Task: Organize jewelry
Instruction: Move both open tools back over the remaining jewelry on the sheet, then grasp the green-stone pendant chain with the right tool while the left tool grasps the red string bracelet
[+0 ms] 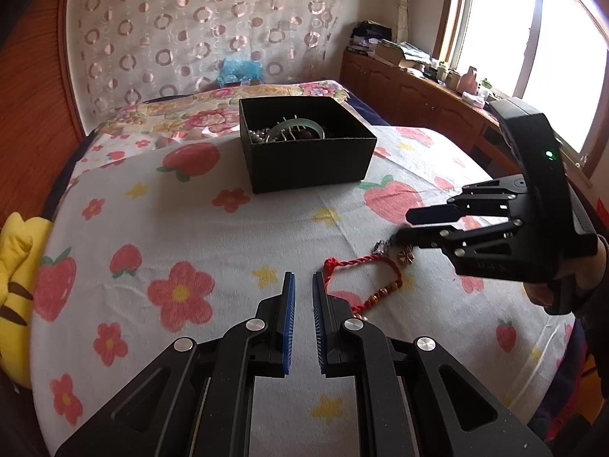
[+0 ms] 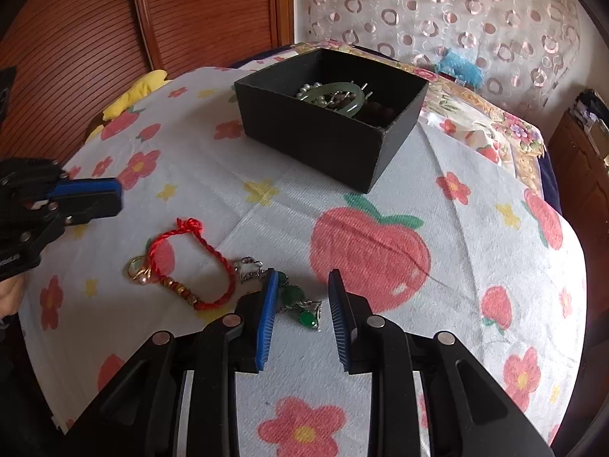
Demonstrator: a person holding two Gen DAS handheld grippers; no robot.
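Now, right wrist view: right gripper [image 2: 302, 280] jaws apart, nothing clamped, the green-stone silver bracelet [image 2: 300, 304] lying between its fingers on the strawberry-print cloth [image 2: 380, 228]. Red braided cord bracelet [image 2: 190, 266] at 9 o'clock of it. Left gripper [image 2: 114, 200], further toward 10 o'clock, jaws nearly together, empty. Black box [image 2: 323, 141] at 12 o'clock holds a jade bangle [image 2: 335, 97] and beads.

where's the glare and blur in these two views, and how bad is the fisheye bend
Left wrist view: the window is blown out white, the right gripper is slightly smeared, and the black box stays sharp. Right wrist view: even light with no glare, the left gripper is soft at the edge, and the floral cloth bulges like a dome with dark corners.
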